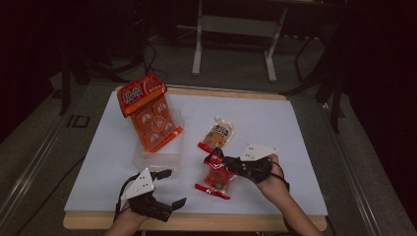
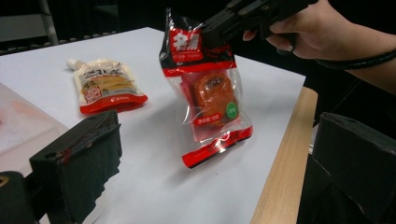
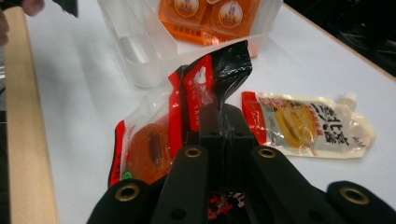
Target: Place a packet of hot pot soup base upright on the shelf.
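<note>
Two claws in play: right claw (image 1: 222,161) pinches the red snack pack (image 1: 216,176) by its top seal, pack hanging w/ bottom edge near the table (image 1: 275,123). Probably headed for the clear bin (image 1: 156,158); keep grip high, lift straight. Left claw (image 1: 164,187) open, empty, beside bin. Sauce pouch (image 1: 217,133) lies close behind; orange multipack (image 1: 149,110) leans in the bin, crowding it

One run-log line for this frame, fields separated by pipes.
right gripper: shut on red snack packet, top edge, lifted | left gripper: open, empty | clear bin: holds orange multipack
</note>
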Demonstrator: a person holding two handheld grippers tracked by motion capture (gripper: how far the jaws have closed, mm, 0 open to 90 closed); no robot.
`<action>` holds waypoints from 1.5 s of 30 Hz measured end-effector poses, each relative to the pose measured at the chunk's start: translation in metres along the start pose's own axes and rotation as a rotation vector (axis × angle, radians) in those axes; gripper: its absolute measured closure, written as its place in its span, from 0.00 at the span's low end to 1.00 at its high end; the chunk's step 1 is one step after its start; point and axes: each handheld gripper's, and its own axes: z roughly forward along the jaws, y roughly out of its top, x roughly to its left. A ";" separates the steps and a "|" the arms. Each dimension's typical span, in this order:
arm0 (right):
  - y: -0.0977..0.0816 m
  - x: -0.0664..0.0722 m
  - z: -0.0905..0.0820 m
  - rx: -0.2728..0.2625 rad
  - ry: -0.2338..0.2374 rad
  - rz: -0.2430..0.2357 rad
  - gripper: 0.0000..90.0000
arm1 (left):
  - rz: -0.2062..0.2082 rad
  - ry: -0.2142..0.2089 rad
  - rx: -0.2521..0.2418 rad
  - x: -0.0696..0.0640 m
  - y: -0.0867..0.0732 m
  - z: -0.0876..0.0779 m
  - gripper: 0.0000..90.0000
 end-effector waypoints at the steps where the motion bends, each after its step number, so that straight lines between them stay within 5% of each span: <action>1: 0.001 0.001 -0.002 -0.004 0.004 -0.002 0.99 | 0.001 0.005 0.001 0.000 0.001 -0.001 0.02; 26: 0.017 0.024 -0.033 -0.081 0.016 -0.077 0.99 | 0.058 -0.023 -0.003 0.003 0.051 0.013 0.03; 33: 0.019 0.029 -0.035 -0.090 0.022 -0.092 0.99 | 0.041 -0.053 -0.004 0.009 0.064 0.019 0.07; 45: 0.023 0.038 -0.031 -0.095 0.046 -0.118 0.99 | 0.081 -0.098 0.045 0.011 0.082 0.041 0.43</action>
